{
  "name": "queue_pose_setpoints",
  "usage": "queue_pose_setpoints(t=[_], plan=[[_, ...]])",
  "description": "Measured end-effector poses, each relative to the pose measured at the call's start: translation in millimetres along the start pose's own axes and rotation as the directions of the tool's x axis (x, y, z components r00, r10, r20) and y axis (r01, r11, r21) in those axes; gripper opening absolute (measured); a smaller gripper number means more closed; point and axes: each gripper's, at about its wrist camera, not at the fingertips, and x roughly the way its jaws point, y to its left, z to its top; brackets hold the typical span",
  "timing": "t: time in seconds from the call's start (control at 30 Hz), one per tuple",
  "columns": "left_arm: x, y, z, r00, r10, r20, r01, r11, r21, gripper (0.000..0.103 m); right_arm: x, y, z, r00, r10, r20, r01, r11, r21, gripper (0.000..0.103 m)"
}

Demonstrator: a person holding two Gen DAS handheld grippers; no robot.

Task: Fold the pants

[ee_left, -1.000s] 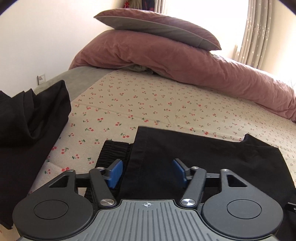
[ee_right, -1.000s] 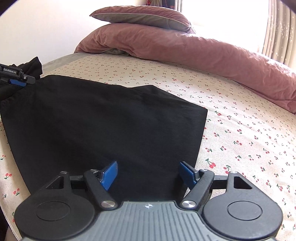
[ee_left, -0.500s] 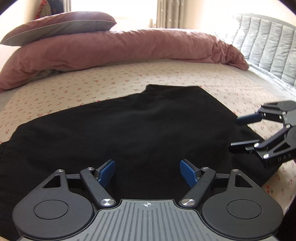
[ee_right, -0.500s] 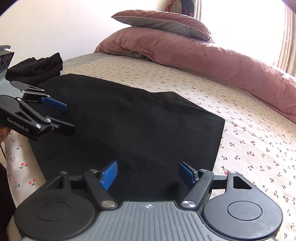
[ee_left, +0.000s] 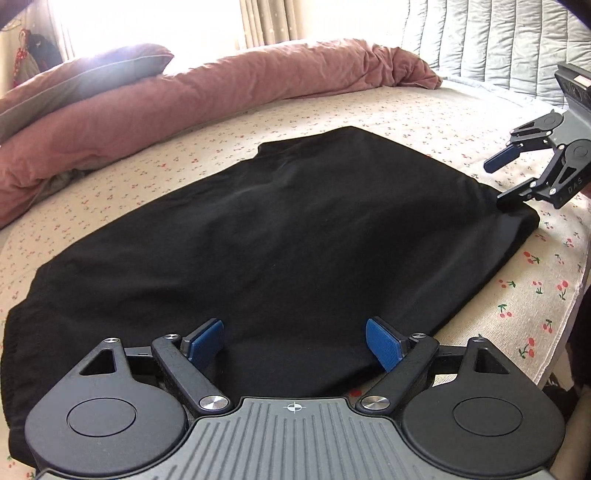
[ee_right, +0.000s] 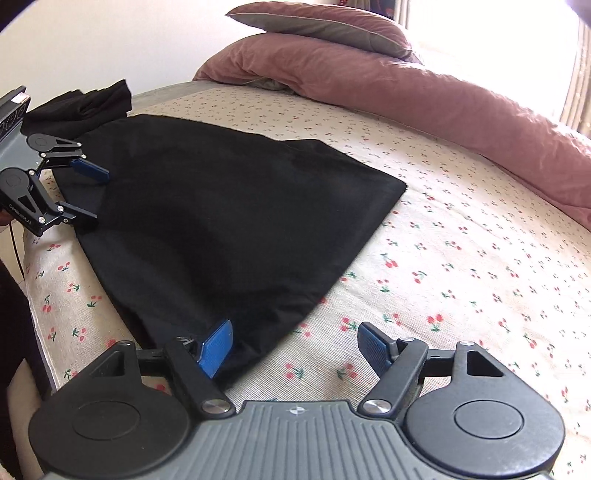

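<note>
Black pants [ee_left: 280, 236] lie folded flat on the cherry-print bed sheet [ee_left: 524, 291]; they also show in the right wrist view [ee_right: 221, 229]. My left gripper [ee_left: 295, 341] is open and empty, low over the pants' near left end; it shows at the left of the right wrist view [ee_right: 86, 194]. My right gripper [ee_right: 297, 347] is open and empty at the pants' near right corner, one finger over the cloth, one over the sheet. It shows at the far right of the left wrist view [ee_left: 504, 181], beside that corner.
A rolled pink duvet [ee_left: 184, 103] with a pillow [ee_right: 317, 26] lies along the far side of the bed. A heap of other black clothes [ee_right: 85, 103] sits at the bed's left end. A grey padded headboard [ee_left: 498, 44] is at the right. The bed edge runs close along my side.
The left gripper has swung right, from the waistband end to face across the pants. The right gripper has shifted right, to the pants' right corner. Both stayed open.
</note>
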Motion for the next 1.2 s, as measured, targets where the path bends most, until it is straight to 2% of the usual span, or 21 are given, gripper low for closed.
queue_pose_setpoints(t=[0.1,0.2,0.23,0.33,0.43,0.5,0.57,0.67,0.77,0.83,0.87,0.9,1.0,1.07,1.2], plan=[[0,-11,11,0.999,-0.03,0.042,0.031,0.999,-0.008,0.086,-14,-11,-2,0.999,0.038,0.014,-0.039,0.995,0.096,0.074],[3,-30,21,0.994,-0.086,0.073,0.087,0.996,-0.007,0.086,-19,-19,-2,0.994,0.104,0.016,-0.105,0.97,0.219,0.071],[7,-39,24,0.991,-0.113,0.078,0.114,0.993,-0.005,0.086,-18,-20,-2,0.991,0.133,0.016,-0.133,0.959,0.25,0.063],[18,-62,30,0.984,-0.163,0.069,0.161,0.986,0.03,0.086,-11,-19,-4,0.975,0.224,-0.007,-0.21,0.924,0.32,0.046],[30,-80,30,0.981,-0.194,0.027,0.191,0.976,0.103,0.086,-1,-13,-7,0.963,0.263,-0.055,-0.233,0.918,0.321,0.036],[32,-82,29,0.978,-0.206,0.016,0.203,0.973,0.107,0.086,2,-6,-12,0.964,0.253,-0.085,-0.222,0.936,0.272,0.032],[32,-80,29,0.976,-0.218,0.005,0.217,0.971,0.098,0.086,-3,-1,-14,0.966,0.242,-0.089,-0.218,0.951,0.22,0.032],[28,-78,26,0.976,-0.218,0.007,0.217,0.972,0.086,0.086,-8,-5,-15,0.962,0.253,-0.104,-0.222,0.944,0.243,0.032],[26,-82,26,0.973,-0.228,0.029,0.226,0.971,0.073,0.086,-4,-19,-15,0.934,0.346,-0.086,-0.291,0.88,0.376,0.035],[24,-88,26,0.968,-0.248,0.049,0.244,0.967,0.074,0.086,4,-32,-17,0.901,0.43,-0.061,-0.344,0.792,0.505,0.025],[22,-91,27,0.965,-0.257,0.06,0.252,0.965,0.078,0.086,9,-37,-19,0.889,0.455,-0.053,-0.351,0.752,0.558,0.022],[21,-97,30,0.961,-0.266,0.075,0.259,0.962,0.086,0.086,13,-44,-20,0.879,0.474,-0.046,-0.351,0.71,0.61,0.014],[17,-111,34,0.956,-0.271,0.115,0.261,0.961,0.096,0.086,13,-57,-22,0.855,0.518,0.01,-0.381,0.617,0.689,0.009],[16,-121,38,0.952,-0.269,0.147,0.257,0.961,0.099,0.086,7,-58,-17,0.849,0.525,0.057,-0.411,0.589,0.696,0.008],[18,-144,44,0.956,-0.217,0.196,0.193,0.972,0.132,0.086,-6,-54,-2,0.846,0.521,0.115,-0.452,0.586,0.672,0.008]])
